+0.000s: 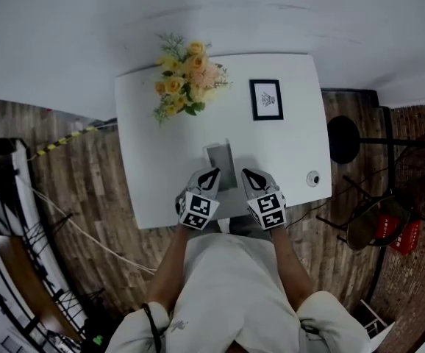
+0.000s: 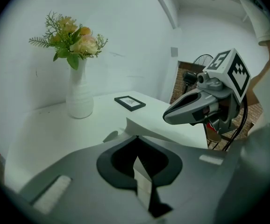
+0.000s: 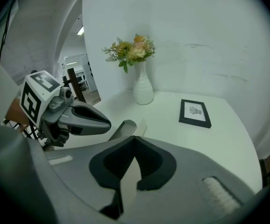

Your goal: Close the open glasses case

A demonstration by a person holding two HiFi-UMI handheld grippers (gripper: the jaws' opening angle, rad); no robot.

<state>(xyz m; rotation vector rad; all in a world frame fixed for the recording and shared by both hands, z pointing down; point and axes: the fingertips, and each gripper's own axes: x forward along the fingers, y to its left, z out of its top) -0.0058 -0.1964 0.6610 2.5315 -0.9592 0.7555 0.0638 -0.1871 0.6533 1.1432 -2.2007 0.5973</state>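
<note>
White bench [image 1: 293, 123] filled mid-frame in the head view, with the open grey glasses case [image 1: 220, 160] at centre, between the tips of the left hand-held gripper [image 1: 212, 173] and the right hand-held gripper [image 1: 247, 173]. Left gripper view: jaws pressed together, empty, case just above them. Right gripper view: jaws likewise together, empty, case above, slightly left.

**Grey grippers, white shirt**

The person wears a white shirt [image 1: 234, 289] with short sleeves and a dark band [image 1: 152, 321] at the left wrist. The left gripper [image 1: 212, 173] and the right gripper [image 1: 248, 173] are grey pointed shells, dark inside. Each one carries a cube [image 1: 199, 210] with black-and-white square markers. A black cable [image 2: 242, 120] hangs from the right one.
</note>
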